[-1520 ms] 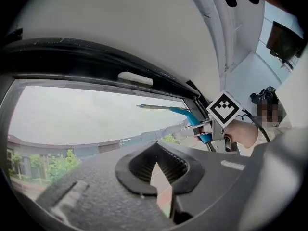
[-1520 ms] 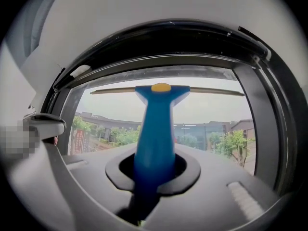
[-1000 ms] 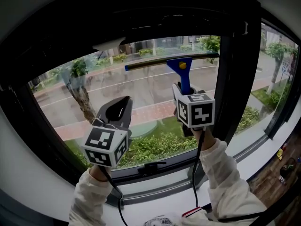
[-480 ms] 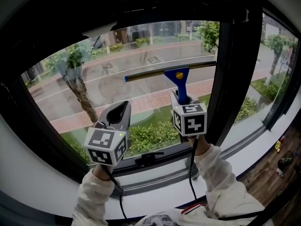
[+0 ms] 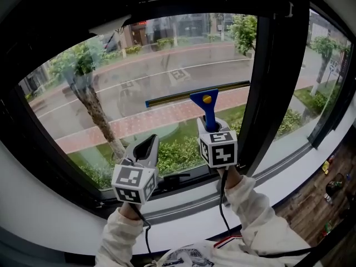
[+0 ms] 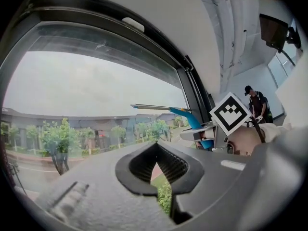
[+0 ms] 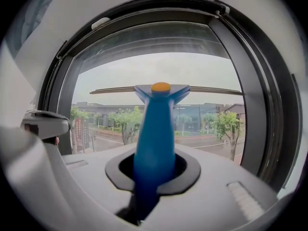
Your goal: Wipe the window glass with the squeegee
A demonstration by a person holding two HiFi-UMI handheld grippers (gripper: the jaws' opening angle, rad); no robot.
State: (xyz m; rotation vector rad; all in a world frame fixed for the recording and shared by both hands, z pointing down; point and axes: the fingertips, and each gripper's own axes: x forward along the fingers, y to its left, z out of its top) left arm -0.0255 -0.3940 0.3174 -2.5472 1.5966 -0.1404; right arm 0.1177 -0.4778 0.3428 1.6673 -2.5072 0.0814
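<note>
— On the window glass (image 5: 139,88), where's the squeegee (image 5: 204,105)?
— Low; blade end at the frame (image 5: 273,77), three o'clock, open pane toward nine. Right gripper (image 5: 213,128) clamps its handle; left gripper (image 5: 146,149) closed, empty.

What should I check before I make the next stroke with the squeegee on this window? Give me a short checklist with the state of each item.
1. Grip: the right gripper is shut on the handle of the squeegee: ok.
2. Blade roughly level across the window glass: ok.
3. Blade pressed against the glass: cannot tell.
4. Blade's right end clear of the frame post: cannot tell. It lies very close.
5. Path for a downward stroke: cannot tell. The left gripper is shut and empty, and sits low beneath the blade's left end.
</note>
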